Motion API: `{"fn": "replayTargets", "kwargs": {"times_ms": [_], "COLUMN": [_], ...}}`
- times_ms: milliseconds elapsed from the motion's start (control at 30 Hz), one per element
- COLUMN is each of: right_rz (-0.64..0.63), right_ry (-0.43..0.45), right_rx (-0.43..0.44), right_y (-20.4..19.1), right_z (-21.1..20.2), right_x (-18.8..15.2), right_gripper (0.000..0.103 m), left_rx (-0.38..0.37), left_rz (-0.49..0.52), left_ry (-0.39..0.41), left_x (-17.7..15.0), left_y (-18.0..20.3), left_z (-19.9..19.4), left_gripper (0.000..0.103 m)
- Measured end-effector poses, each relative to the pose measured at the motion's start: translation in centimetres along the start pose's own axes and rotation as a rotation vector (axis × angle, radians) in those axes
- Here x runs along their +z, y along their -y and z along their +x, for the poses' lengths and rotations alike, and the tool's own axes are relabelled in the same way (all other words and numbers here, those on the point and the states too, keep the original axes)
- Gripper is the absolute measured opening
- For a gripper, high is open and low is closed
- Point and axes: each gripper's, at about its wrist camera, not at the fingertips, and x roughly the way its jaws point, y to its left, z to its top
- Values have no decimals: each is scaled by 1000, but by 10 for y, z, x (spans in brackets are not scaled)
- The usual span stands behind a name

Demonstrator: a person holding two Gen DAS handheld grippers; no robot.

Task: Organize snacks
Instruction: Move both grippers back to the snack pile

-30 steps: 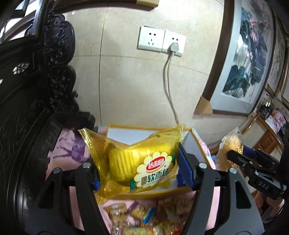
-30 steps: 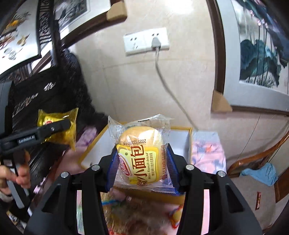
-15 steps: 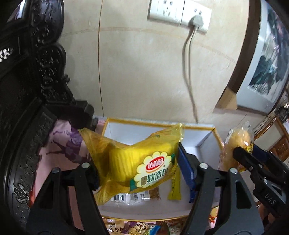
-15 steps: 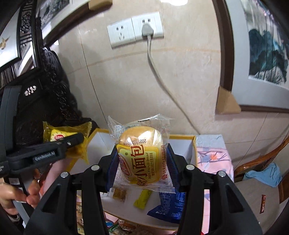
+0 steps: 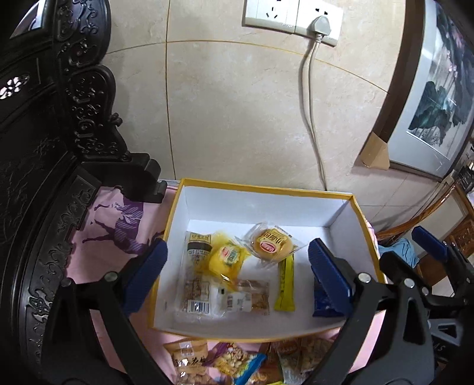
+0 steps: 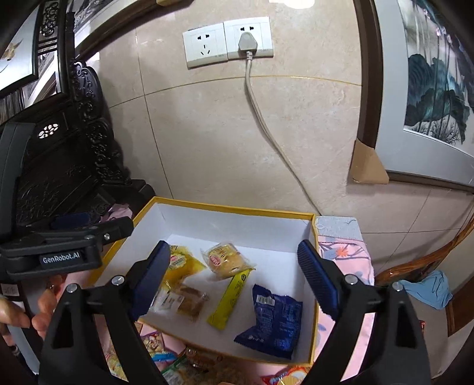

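A white box with a yellow rim (image 5: 266,189) (image 6: 231,208) lies on the pink cloth below both grippers. The yellow soft-bread packet (image 5: 228,257) (image 6: 180,265) and the round bun packet (image 5: 272,244) (image 6: 226,260) lie loose on its floor, side by side. Above the box my left gripper (image 5: 237,245) hangs with its jaws opening and nothing between them. My right gripper (image 6: 234,245) is beside it, its jaws also opening and empty. A yellow stick sachet (image 5: 286,284), a blue packet (image 6: 274,319) and nut bars (image 5: 195,281) also lie in the box.
Several loose snack packets (image 5: 237,361) lie on the cloth in front of the box. Dark carved wooden furniture (image 5: 59,148) stands close on the left. A plugged wall socket (image 5: 320,23) and its cord hang behind. A framed painting (image 6: 429,97) and a wooden chair (image 6: 420,260) are at the right.
Both grippers came forward and down over the box and opened. The yellow bread packet left my left gripper and the bun packet my right; both now lie in the box.
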Motion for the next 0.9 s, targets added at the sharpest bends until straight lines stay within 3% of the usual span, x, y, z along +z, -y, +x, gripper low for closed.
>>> {"fn": "replayTargets", "kwargs": {"times_ms": [333,633,733,900], "right_rz": [56,318,418,479], "right_ry": [-64,-340,-433,-482], "right_rx": [-19,-101,-108,-98], "right_y": [-3,1,3,-4], "right_z": [-36,-41,-37,-24], "right_x": [-54,-168,-193,-213], "right_gripper": [88,88,88,88], "left_rx": [-7,6,26,34], "left_rz": [-10,-9,12,39], "left_ry": [-26,-109,-126,-141], "left_x": [-49,-121,-138,-155], "left_y": [-16,-40,-46,-55], "left_z": [-34,-60,-68,-75], "left_gripper": [99,99,99,99]}}
